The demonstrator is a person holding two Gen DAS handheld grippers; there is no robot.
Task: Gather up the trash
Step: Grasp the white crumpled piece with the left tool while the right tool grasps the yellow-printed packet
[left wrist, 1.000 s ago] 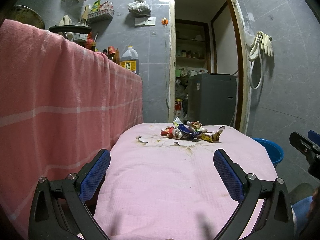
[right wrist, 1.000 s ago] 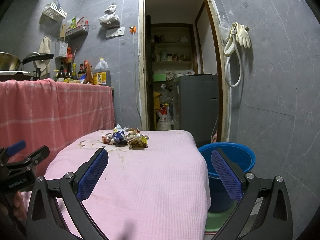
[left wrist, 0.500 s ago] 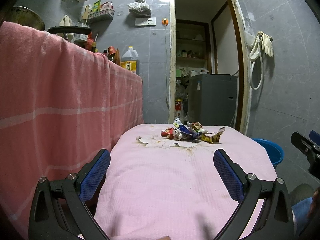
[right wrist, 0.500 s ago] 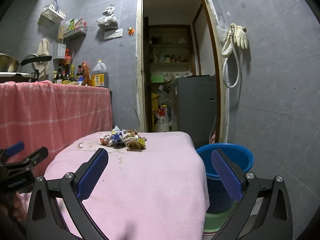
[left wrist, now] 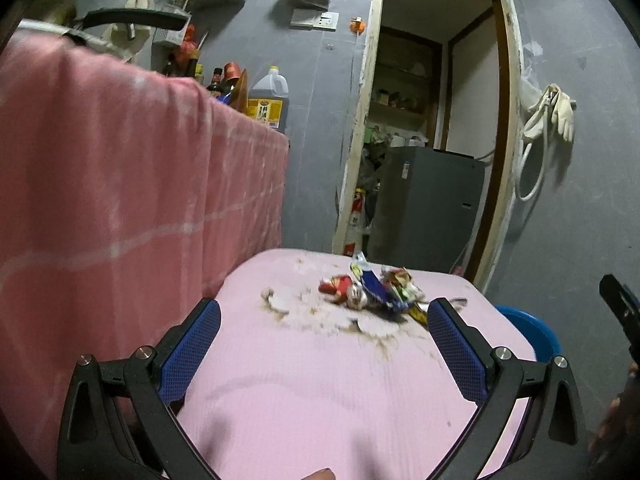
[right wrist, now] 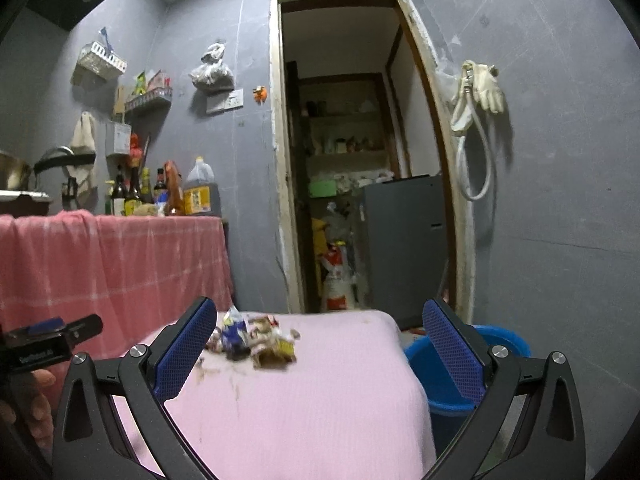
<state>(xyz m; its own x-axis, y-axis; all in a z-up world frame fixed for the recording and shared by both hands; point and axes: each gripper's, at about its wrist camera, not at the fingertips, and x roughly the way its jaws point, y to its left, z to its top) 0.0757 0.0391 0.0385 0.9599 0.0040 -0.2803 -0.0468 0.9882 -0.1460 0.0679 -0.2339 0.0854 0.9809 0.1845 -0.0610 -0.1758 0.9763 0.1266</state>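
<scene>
A pile of crumpled wrappers [left wrist: 372, 290] lies near the far end of the pink-covered table [left wrist: 312, 392]; it also shows in the right wrist view [right wrist: 256, 340]. White flakes and brown stains [left wrist: 316, 312] lie around it. My left gripper [left wrist: 324, 340] is open and empty, above the table short of the pile. My right gripper [right wrist: 316, 344] is open and empty, also short of the pile. A blue bucket [right wrist: 452, 372] stands on the floor at the table's right edge, also in the left wrist view [left wrist: 532, 336].
A counter draped in pink cloth [left wrist: 120, 200] rises along the left, with bottles and an oil jug [right wrist: 200, 196] on top. A doorway [right wrist: 356, 160] with a grey appliance [right wrist: 404, 244] lies beyond the table. Gloves and a hose [right wrist: 480, 92] hang on the right wall.
Both grippers have moved forward toward the trash pile and the views have tilted. Both stay open and empty.
</scene>
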